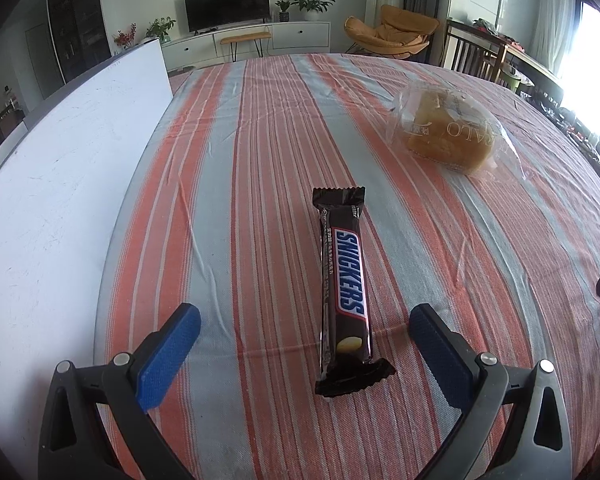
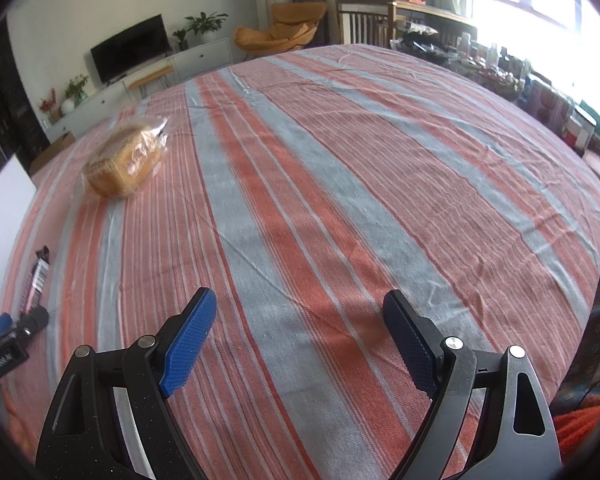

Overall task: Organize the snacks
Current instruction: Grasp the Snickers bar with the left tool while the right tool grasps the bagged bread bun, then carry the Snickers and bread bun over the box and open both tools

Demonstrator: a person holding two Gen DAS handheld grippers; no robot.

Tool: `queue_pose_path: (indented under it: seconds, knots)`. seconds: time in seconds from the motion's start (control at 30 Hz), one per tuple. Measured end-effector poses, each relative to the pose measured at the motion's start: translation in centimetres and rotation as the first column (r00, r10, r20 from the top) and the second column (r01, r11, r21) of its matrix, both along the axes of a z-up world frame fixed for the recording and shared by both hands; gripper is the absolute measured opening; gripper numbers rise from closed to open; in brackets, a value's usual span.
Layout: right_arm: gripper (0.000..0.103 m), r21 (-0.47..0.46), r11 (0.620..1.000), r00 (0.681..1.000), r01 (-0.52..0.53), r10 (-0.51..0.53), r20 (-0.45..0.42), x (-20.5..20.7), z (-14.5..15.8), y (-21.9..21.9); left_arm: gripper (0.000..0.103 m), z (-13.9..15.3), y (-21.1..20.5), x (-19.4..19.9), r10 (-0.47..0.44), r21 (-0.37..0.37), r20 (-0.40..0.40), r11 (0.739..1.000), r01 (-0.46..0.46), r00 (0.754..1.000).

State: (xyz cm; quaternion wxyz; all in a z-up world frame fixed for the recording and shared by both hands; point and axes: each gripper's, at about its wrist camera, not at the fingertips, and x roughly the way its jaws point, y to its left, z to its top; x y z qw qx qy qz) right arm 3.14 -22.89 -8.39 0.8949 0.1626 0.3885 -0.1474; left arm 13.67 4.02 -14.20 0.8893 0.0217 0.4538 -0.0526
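A Snickers bar (image 1: 343, 292) in its dark brown wrapper lies flat on the striped tablecloth (image 1: 260, 160), running lengthways from near to far, and its near end sits between the two blue-padded fingers of the left gripper (image 1: 305, 318), which stand wide apart and touch nothing. The near crimped end of the wrapper is slightly curled and lies just ahead of the gripper's black frame. Farther away and to the right, well apart from the bar, a loaf of golden bread in a clear plastic bag (image 1: 448, 132) rests on the cloth, its printed lettering facing the left wrist camera. Along the left edge of the table a white board (image 1: 60, 184) lies flat beside the cloth. In the right wrist view the right gripper (image 2: 300, 312) hovers over a bare stretch of orange and grey stripes with its fingers spread and empty; the bagged bread (image 2: 126, 160) appears far to its left, and the bar (image 2: 36, 280) shows at the left edge near part of the other gripper. Beyond the far side of the table are a television (image 1: 227, 6) on a white cabinet (image 1: 260, 38), potted plants (image 1: 312, 2) and an orange lounge chair (image 1: 392, 32)
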Motion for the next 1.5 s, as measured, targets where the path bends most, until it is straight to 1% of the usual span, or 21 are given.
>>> queue_pose_path:
  seconds: [0.07,0.13,0.23,0.37,0.43,0.53,0.57,0.67,0.77,0.83,0.9,1.03,1.1,1.17,1.2,1.23,1.27,1.3,1.33,1.4,1.5]
  knots:
    - [0.087,0.026,1.0,1.0,-0.017,0.016,0.02,1.2,1.5,0.1,0.103,0.0,0.0,0.0,0.0,0.001,0.0,1.0,0.0,1.0]
    - [0.087,0.047,0.994,0.995,-0.103,0.103,0.009,3.9,3.2,1.2,0.103,0.0,0.1,0.0,0.0,0.001,0.0,1.0,0.0,1.0]
    - [0.087,0.092,0.97,0.973,-0.224,0.227,-0.029,9.5,5.1,3.9,0.103,0.0,0.0,0.0,0.0,0.001,0.0,1.0,0.0,1.0]
    - [0.087,0.111,0.963,0.962,-0.246,0.256,-0.094,17.1,6.2,8.3,0.103,0.0,0.1,0.0,0.0,0.0,0.001,1.0,0.0,1.0]
    - [0.087,0.087,0.967,0.955,-0.242,0.253,-0.155,20.7,5.7,10.7,0.103,0.0,0.1,0.0,0.0,0.0,0.001,1.0,0.0,1.0]
    - [0.088,-0.037,0.973,0.918,-0.228,0.202,-0.342,24.7,2.3,13.2,0.103,0.0,0.1,0.0,0.0,0.0,0.001,1.0,0.0,1.0]
    - [0.093,-0.051,0.973,0.918,-0.225,0.194,-0.346,25.2,1.5,13.3,0.103,0.0,0.1,0.0,0.0,0.0,0.001,1.0,0.0,1.0]
    - [0.092,-0.066,0.974,0.936,-0.216,0.187,-0.298,24.8,1.4,12.7,0.103,0.0,0.1,0.0,0.0,0.0,0.001,1.0,0.0,1.0]
    - [0.09,-0.048,0.957,0.921,-0.285,0.26,-0.292,23.7,1.4,11.7,0.103,0.0,0.1,0.0,0.0,0.001,0.001,1.0,0.0,1.0]
    - [0.085,-0.043,0.953,0.917,-0.3,0.276,-0.288,22.9,1.4,10.7,0.103,0.0,0.1,0.0,0.0,0.001,0.001,1.0,0.0,1.0]
    - [0.077,-0.054,0.948,0.917,-0.313,0.286,-0.278,22.0,1.8,10.0,0.103,0.0,0.1,0.0,0.0,0.0,0.001,1.0,0.0,1.0]
    - [0.073,-0.054,0.943,0.917,-0.33,0.306,-0.258,20.2,2.4,8.7,0.103,0.0,0.1,0.0,0.0,-0.003,0.001,1.0,0.0,1.0]
    - [0.071,-0.012,0.944,0.922,-0.329,0.319,-0.218,18.8,2.9,7.9,0.102,0.1,0.1,-0.1,-0.013,-0.005,-0.001,1.0,0.013,1.0]
    - [0.071,0.025,0.943,0.928,-0.331,0.331,-0.169,17.1,3.6,7.0,0.091,0.4,0.0,-0.3,-0.041,-0.004,0.002,0.999,0.041,0.999]
    - [0.071,0.043,0.941,0.93,-0.335,0.338,-0.143,16.1,4.0,6.6,0.074,0.6,0.0,-0.4,-0.055,-0.008,0.009,0.998,0.055,0.998]
    - [0.071,0.064,0.939,0.932,-0.337,0.343,-0.12,15.3,4.4,6.2,0.051,0.9,0.1,-0.4,-0.066,-0.018,0.01,0.998,0.066,0.998]
    - [0.071,0.093,0.937,0.933,-0.338,0.346,-0.097,14.5,4.9,5.7,0.036,1.1,0.2,-0.4,-0.072,-0.024,0.006,0.997,0.072,0.997]
    - [0.071,0.124,0.932,0.934,-0.34,0.35,-0.073,13.7,5.3,5.2,0.017,1.3,0.4,-0.2,-0.08,-0.042,-0.009,0.996,0.08,0.997]
    - [0.071,0.153,0.927,0.934,-0.341,0.353,-0.054,13.0,5.7,4.8,0.017,1.5,0.9,0.0,-0.075,-0.079,-0.028,0.994,0.072,0.997]
    - [0.071,0.205,0.917,0.935,-0.342,0.354,-0.023,11.9,6.3,4.0,0.017,2.1,2.3,-0.1,-0.058,-0.19,-0.056,0.981,0.047,0.997]
    - [0.071,0.256,0.896,0.929,-0.362,0.369,0.023,10.8,8.0,4.1,0.017,4.4,3.7,-1.6,-0.056,-0.289,-0.039,0.956,0.042,0.998]
